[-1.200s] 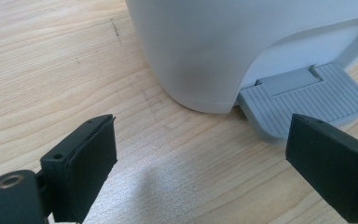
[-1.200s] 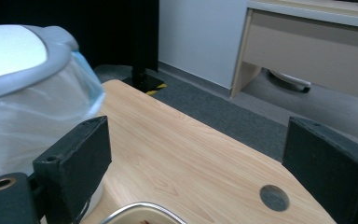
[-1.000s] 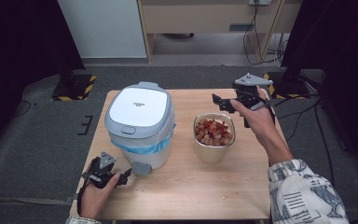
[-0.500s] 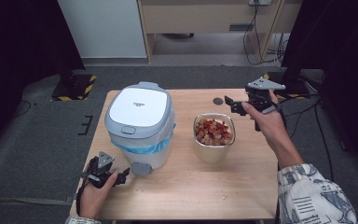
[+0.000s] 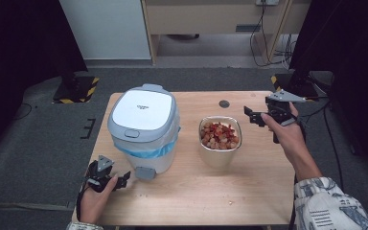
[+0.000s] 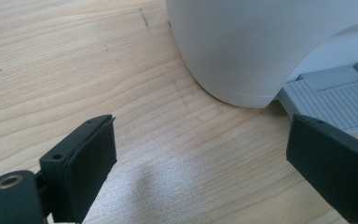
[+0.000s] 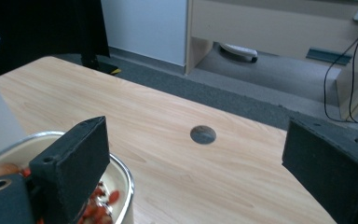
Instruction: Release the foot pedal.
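A white and grey lidded bin (image 5: pixel 143 127) with a blue liner stands on the left half of the wooden table (image 5: pixel 249 187); its grey foot pedal (image 5: pixel 145 173) points toward me. To its right sits a steel bowl (image 5: pixel 219 140) of red and tan food scraps. My left gripper (image 5: pixel 123 180) rests low at the table's front left, open, with its jaws aimed at the bin's base (image 6: pixel 242 70) and the pedal (image 6: pixel 335 93). My right gripper (image 5: pixel 248 115) hovers open just right of the bowl (image 7: pixel 121 182), nothing between its jaws.
A small round hole (image 5: pixel 224 103) marks the table's far side, also visible between the right jaws as a dark hole (image 7: pixel 203 134). A few crumbs (image 5: pixel 230 203) lie near the front edge. Grey carpet, cables and a cabinet lie beyond the table.
My right gripper has moved rightward and down, away from above the bowl toward the table's right edge. The left gripper has stayed put.
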{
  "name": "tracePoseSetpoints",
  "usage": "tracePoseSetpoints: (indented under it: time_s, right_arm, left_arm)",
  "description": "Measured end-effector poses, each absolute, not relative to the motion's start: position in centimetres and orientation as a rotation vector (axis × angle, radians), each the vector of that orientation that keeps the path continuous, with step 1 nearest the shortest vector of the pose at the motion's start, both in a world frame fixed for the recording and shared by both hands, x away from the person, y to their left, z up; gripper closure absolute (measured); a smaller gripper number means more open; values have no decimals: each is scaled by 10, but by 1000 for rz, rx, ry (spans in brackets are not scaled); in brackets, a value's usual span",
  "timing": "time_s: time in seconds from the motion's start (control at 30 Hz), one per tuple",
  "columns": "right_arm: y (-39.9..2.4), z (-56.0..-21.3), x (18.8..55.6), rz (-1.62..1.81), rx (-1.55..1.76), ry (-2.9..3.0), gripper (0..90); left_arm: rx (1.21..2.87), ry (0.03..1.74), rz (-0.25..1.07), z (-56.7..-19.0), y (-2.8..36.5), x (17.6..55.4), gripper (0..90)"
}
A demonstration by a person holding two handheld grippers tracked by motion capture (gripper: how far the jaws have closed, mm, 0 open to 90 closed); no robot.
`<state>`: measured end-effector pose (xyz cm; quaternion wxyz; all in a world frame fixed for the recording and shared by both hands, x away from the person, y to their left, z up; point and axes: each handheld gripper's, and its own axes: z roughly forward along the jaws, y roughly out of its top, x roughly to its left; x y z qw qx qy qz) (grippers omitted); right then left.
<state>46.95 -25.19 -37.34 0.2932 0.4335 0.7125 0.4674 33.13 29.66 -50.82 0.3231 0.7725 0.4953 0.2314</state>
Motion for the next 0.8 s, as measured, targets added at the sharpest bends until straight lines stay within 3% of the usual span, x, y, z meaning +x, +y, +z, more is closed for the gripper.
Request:
tracePoseSetpoints:
  time_s: [0.8]
  right_arm:
    - [-285,-454,450,1164,1321,1928,79]
  left_arm:
    - [2027,1341,630,-512,303,334,79]
